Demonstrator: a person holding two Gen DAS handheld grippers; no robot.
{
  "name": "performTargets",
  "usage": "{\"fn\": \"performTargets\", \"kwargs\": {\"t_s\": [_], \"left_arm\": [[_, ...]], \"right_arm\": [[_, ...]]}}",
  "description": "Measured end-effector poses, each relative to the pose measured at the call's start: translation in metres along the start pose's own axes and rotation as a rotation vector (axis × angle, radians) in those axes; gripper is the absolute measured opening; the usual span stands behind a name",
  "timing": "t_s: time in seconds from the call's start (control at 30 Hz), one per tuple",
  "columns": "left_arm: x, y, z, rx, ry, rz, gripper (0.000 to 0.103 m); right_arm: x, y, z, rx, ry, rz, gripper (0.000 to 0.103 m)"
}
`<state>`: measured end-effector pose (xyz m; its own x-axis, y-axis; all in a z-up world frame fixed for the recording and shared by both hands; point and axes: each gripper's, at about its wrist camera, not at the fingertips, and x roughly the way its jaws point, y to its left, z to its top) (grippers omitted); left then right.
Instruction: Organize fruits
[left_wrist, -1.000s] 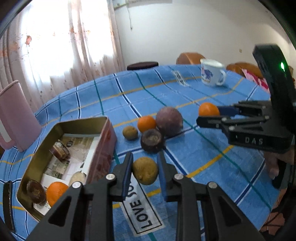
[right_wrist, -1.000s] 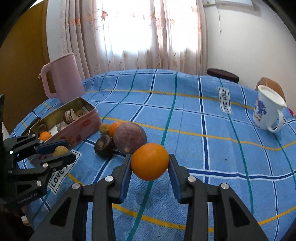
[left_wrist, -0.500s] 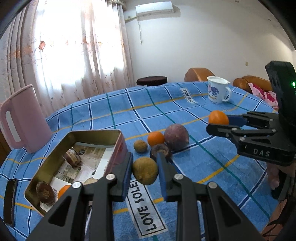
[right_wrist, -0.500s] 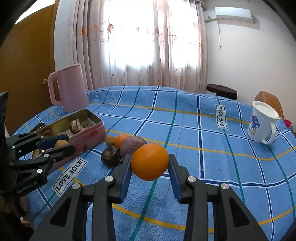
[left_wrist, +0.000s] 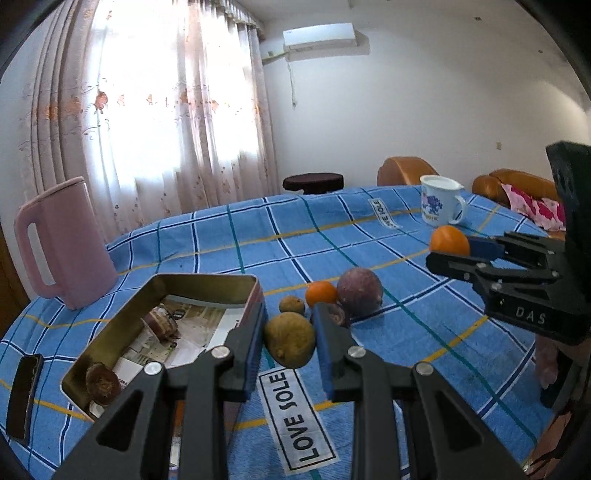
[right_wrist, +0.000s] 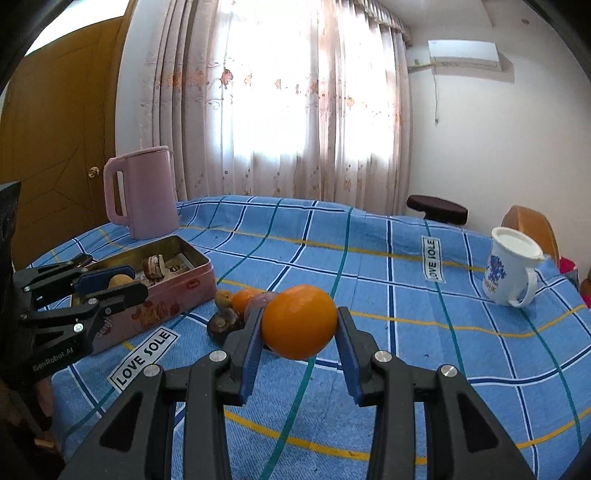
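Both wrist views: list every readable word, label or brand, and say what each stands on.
"LOVE SOLE" on a white patch of the tablecloth; a second patch near the mug.
"DAS" on the right gripper body.
"GenRobot.AI" on the left gripper body.
Mug print and pink tin lettering: too blurred to read.

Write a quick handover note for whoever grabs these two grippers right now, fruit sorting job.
Left gripper: shut on a yellow-brown fruit, held in the air beside the tin.
Right gripper: shut on a large orange, held above the tablecloth.
Done: the open tin already holds at least two brown fruits on paper lining.
Left: put both held fruits away, then the loose cluster next to the tin: small orange, purple fruit, small brown fruit and a dark one.
Pink jug and mug stand clear of the fruit.
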<state>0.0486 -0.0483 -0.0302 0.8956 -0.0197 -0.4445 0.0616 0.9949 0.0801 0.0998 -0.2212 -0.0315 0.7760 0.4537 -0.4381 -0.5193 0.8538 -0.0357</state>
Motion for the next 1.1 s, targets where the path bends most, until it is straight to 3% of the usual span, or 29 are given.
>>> {"fn": "performTargets", "kwargs": {"t_s": [0.63, 1.1], "left_arm": [[-0.013, 0.011, -0.002, -0.053, -0.073, 0.014, 0.028], [-0.015, 0.035, 0.0, -0.081, -0.063, 0.048, 0.028]], "right_arm": [[-0.019, 0.007, -0.002, -0.028, -0.099, -0.03, 0.04], [-0.003, 0.027, 0.009, -0.036, -0.06, 0.024, 0.04]]}}
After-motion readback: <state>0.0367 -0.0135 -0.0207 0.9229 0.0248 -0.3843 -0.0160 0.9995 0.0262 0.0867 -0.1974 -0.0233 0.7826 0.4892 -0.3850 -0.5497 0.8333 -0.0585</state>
